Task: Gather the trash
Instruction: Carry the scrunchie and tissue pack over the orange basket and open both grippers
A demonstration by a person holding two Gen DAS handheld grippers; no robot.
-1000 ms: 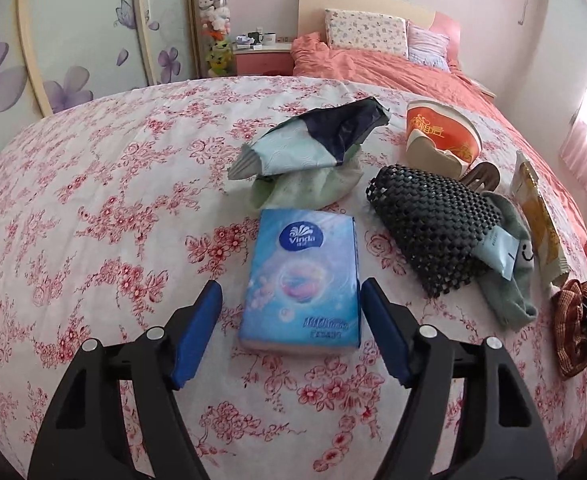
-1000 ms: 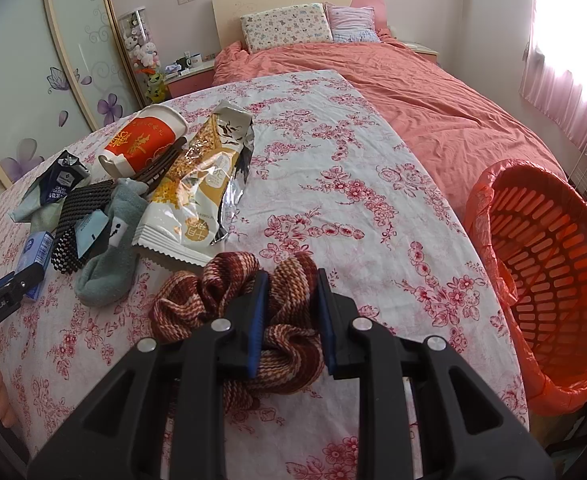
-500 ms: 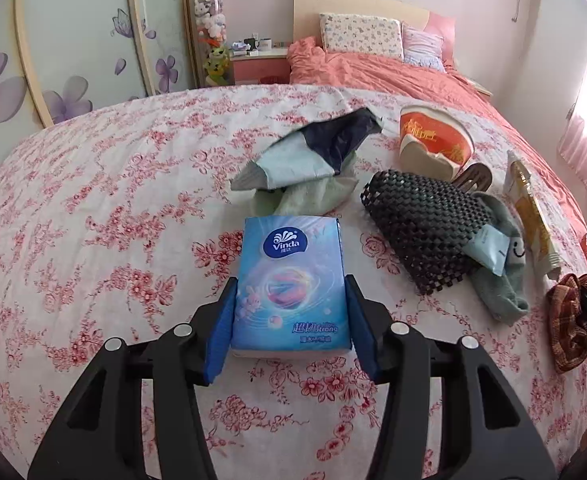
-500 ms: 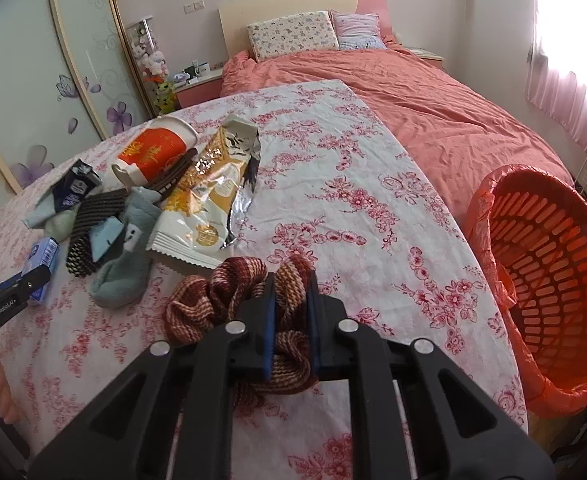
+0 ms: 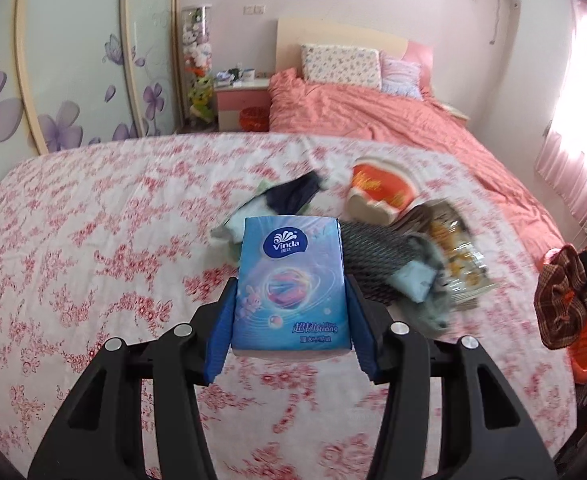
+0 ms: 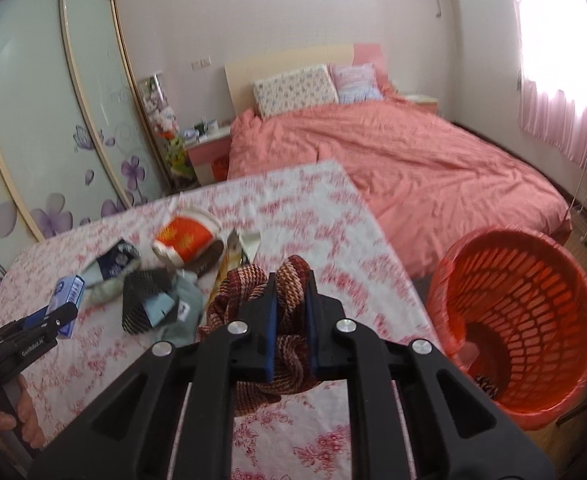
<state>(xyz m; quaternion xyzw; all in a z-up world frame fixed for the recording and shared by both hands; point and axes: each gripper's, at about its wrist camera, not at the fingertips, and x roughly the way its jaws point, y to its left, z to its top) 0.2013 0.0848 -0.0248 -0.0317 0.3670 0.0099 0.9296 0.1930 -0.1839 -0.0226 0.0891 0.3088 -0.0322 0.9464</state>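
Note:
A blue Vinda tissue pack (image 5: 291,284) hangs above the floral tablecloth (image 5: 93,240), and my left gripper (image 5: 291,316) is shut on its two long sides. The same pack (image 6: 67,294) shows in the right wrist view, at the left. My right gripper (image 6: 291,304) is shut on a brown-and-cream striped scrunchie (image 6: 289,276), which is off the table. That scrunchie (image 5: 565,292) also hangs at the right edge of the left wrist view. An orange slatted basket (image 6: 533,312) stands on the floor to the right of the table, with a small dark item at its bottom.
On the table lie a red paper cup (image 5: 381,192), a black mesh piece (image 5: 377,256), a grey sock (image 5: 425,292), a yellow snack wrapper (image 5: 457,252) and a dark-and-teal packet (image 5: 289,196). A pink bed (image 6: 393,160) stands behind. A hand (image 6: 21,420) shows at lower left.
My left gripper closed on the tissue pack and lifted it off the cloth. My right gripper tightened on the scrunchie and rose with it; the basket now sits closer in view.

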